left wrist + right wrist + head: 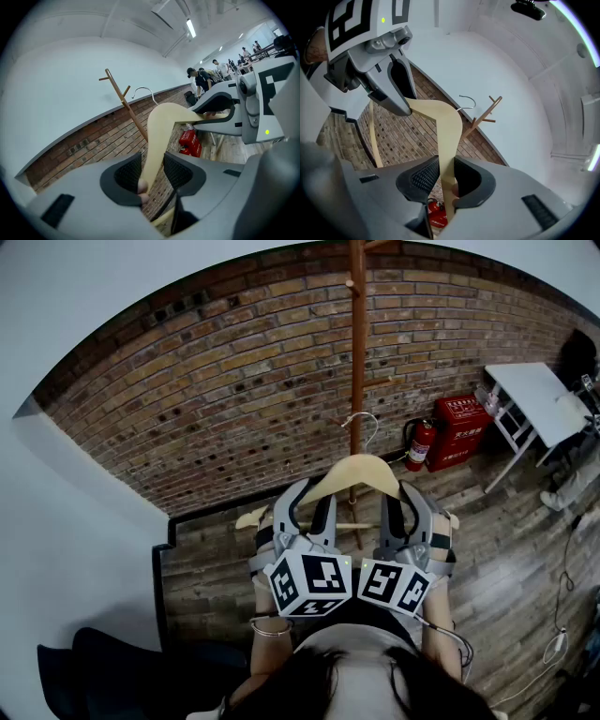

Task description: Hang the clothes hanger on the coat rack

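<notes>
A pale wooden clothes hanger (361,470) with a metal hook (362,426) hangs in the air in front of me, held by both arms. My left gripper (305,498) is shut on its left arm, and my right gripper (412,498) is shut on its right arm. In the left gripper view the hanger (161,131) runs up between the pads of the left gripper (152,171), and the right gripper (220,112) shows beyond. The right gripper view shows the right gripper (446,176) gripping the hanger (447,126). The wooden coat rack (357,352) stands just beyond the hook, by the brick wall.
A red fire extinguisher (422,444) and a red box (459,432) stand on the wooden floor right of the rack. A white table (539,399) is at the far right. Several people (201,77) stand far off. A dark bundle (103,671) lies at lower left.
</notes>
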